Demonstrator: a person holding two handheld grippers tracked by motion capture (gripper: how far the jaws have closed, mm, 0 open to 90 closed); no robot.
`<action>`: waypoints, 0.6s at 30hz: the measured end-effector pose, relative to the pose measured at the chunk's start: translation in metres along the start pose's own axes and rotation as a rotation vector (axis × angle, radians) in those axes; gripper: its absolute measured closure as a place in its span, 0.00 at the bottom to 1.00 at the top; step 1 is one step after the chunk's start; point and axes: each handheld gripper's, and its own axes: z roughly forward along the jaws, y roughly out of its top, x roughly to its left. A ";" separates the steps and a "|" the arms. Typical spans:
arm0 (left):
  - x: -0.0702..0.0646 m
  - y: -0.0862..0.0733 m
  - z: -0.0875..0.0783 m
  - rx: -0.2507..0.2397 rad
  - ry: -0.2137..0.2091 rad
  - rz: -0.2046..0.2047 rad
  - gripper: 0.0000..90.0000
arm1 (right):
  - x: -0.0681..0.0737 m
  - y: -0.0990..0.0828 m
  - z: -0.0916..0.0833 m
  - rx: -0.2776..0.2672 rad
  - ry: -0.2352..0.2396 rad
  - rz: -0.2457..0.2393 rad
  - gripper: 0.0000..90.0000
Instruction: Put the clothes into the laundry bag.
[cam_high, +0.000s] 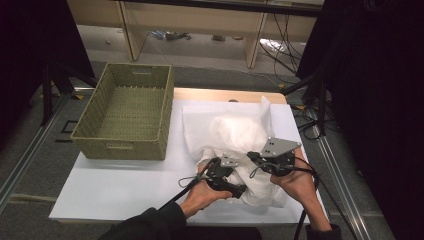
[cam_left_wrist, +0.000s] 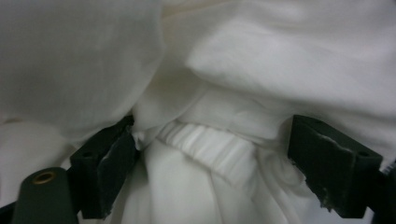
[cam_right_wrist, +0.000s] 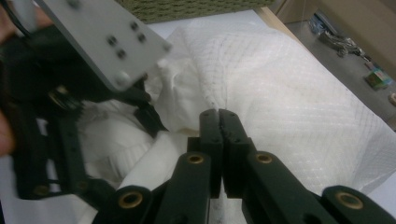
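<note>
1 crumpled white cloth garment (cam_high: 240, 137) lies on the white table (cam_high: 115, 190) beside the green woven basket (cam_high: 127, 110) — left gripper (cam_left_wrist: 212, 154) gapes around its ribbed band, untouching; right gripper (cam_right_wrist: 219, 140) is pressed together, holding nothing visible

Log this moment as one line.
left gripper: open around white garment | right gripper: shut | basket: empty

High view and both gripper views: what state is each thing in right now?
White cloth: crumpled in a heap on the table, not in the basket.
Wicker basket: upright, empty.
Left gripper: jaws apart around a ribbed band of the cloth, pads not pressing.
Right gripper: jaws closed together, tips at the cloth.
</note>
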 end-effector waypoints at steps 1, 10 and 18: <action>0.001 0.001 0.002 -0.009 -0.002 -0.012 0.42 | 0.000 -0.001 0.000 0.004 0.003 0.001 1.00; 0.035 0.041 -0.019 -0.205 0.067 -0.123 0.86 | -0.001 0.006 -0.012 -0.027 -0.006 -0.009 1.00; 0.059 0.037 0.014 -0.179 0.057 -0.239 0.72 | 0.003 0.003 -0.001 -0.006 0.022 -0.002 1.00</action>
